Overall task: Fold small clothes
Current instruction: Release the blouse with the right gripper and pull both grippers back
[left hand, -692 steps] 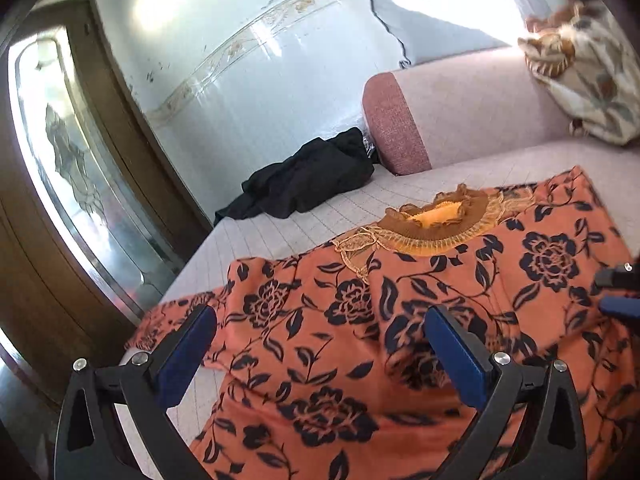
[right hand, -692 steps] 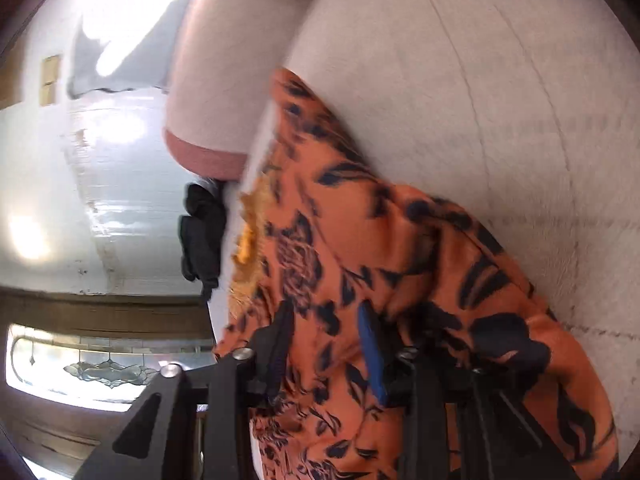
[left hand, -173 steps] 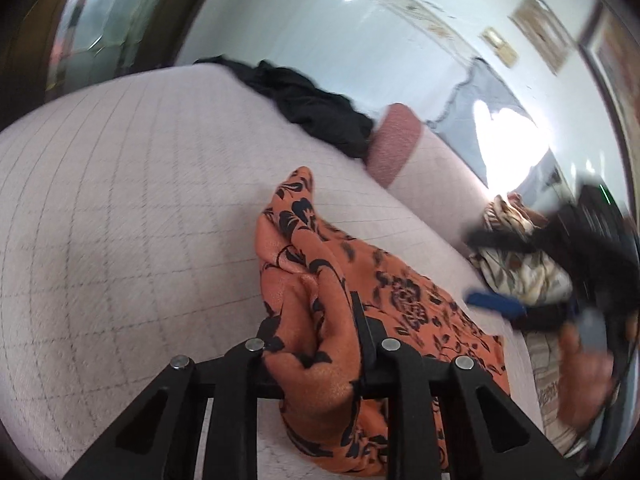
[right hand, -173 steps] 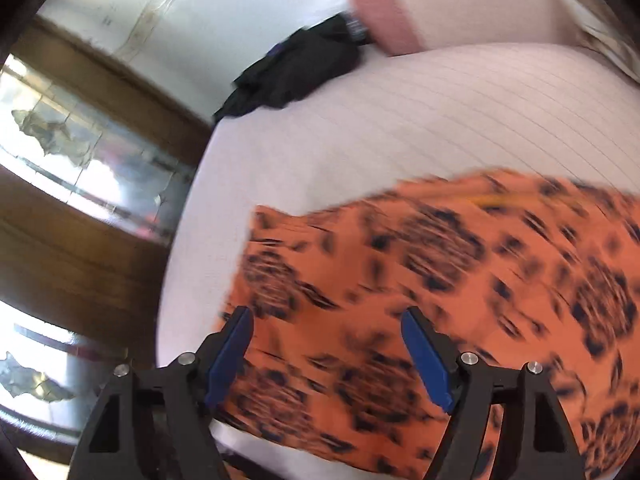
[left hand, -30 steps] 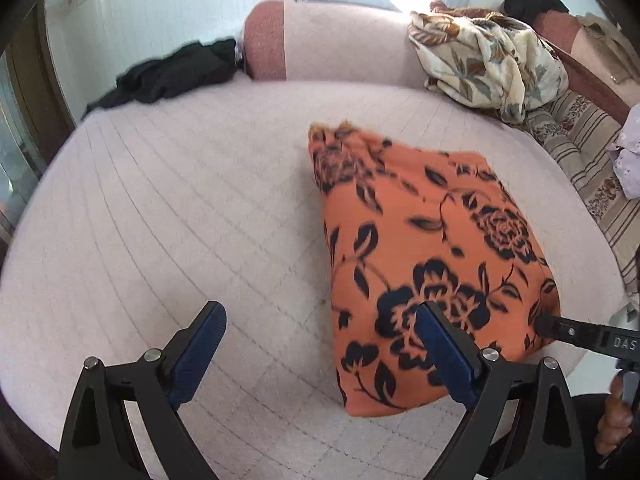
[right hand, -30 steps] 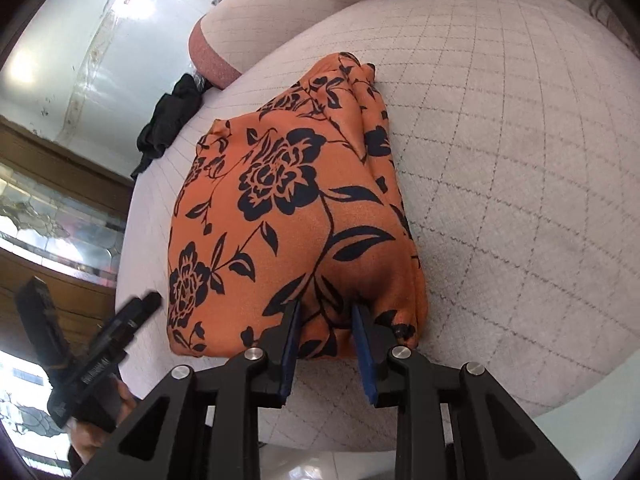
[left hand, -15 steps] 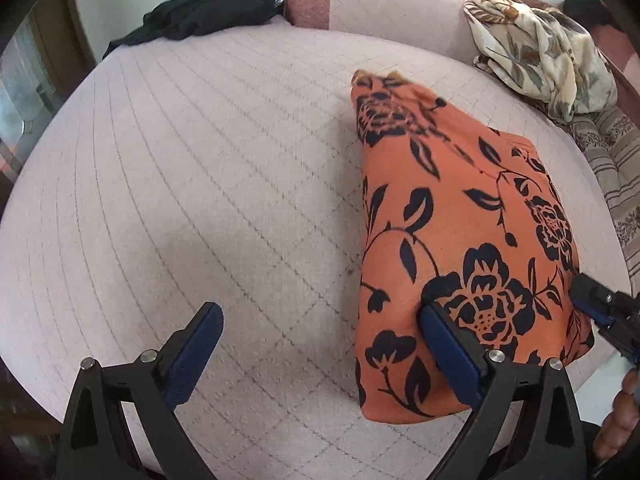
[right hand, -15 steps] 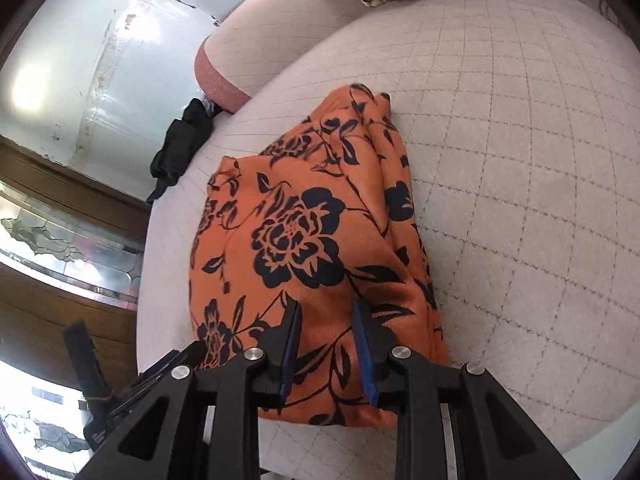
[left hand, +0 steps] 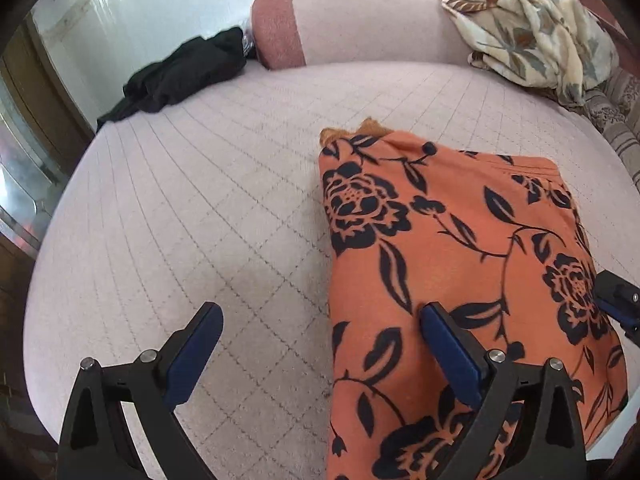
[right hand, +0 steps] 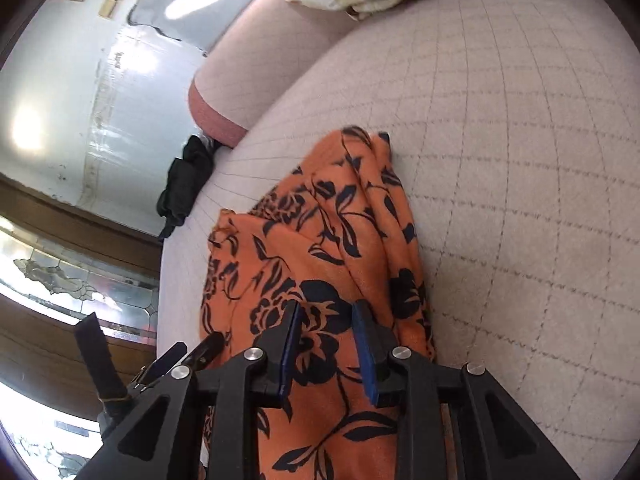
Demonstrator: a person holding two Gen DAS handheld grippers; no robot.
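— What's on the sofa seat (left hand: 224,184)?
— Three cloths: one patterned blanket (left hand: 528,28) bunched on the backrest, one folded orange floral garment (left hand: 460,248) near the front edge, one black garment (left hand: 180,76) crumpled by the white wall (left hand: 160,12).
— And the tools?
— Two. The left hand-held gripper (left hand: 320,340) gapes wide, one finger over the orange cloth; the right hand-held gripper (right hand: 326,334) stands narrow over it, grip unclear

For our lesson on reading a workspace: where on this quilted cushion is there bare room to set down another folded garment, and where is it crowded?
The widest bare patch of the quilted cushion lies between the black garment and the folded orange floral garment. A smaller strip runs between that garment's far edge and the pink backrest. The side by the floral blanket and the right gripper is crowded.
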